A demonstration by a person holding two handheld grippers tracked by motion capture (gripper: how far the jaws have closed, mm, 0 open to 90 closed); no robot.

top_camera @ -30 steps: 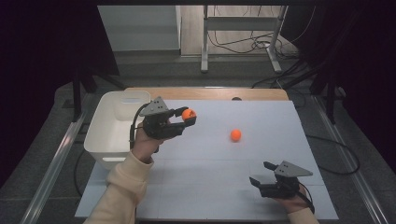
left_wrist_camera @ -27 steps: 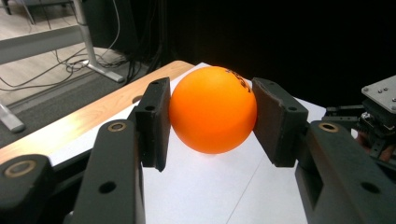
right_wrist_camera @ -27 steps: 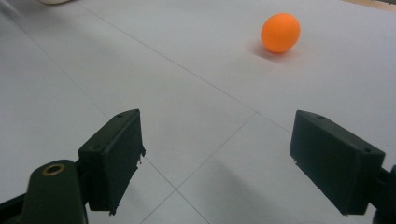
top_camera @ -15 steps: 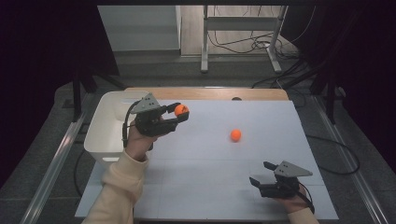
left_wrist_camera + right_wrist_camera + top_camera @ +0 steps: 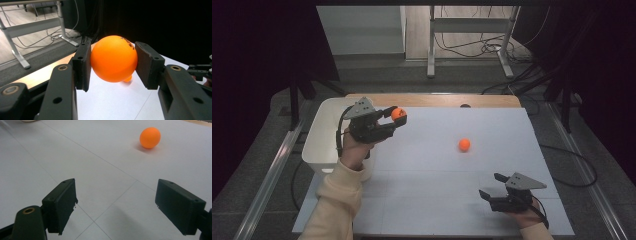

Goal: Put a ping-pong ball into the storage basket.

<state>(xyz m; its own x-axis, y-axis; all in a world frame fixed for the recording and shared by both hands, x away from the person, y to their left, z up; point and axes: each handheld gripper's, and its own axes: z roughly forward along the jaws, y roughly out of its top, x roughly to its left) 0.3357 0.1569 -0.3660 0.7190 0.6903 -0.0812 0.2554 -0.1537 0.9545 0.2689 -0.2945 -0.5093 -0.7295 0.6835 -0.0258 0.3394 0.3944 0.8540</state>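
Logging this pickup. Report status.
Left claw shut on ball, beside white bin. Right claw open, empty. Second ball loose mid-table. Nothing in the way.

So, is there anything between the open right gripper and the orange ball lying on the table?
Nothing visible. In the right gripper view, bare white table lies between the right gripper and the ball. The left gripper holds another ball beside the white bin.

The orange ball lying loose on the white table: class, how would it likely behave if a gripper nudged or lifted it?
The loose orange ball is round on a flat table, so it would probably roll. It looks like a light ping-pong ball. Smooth and curved, it might squirt from flat pads.
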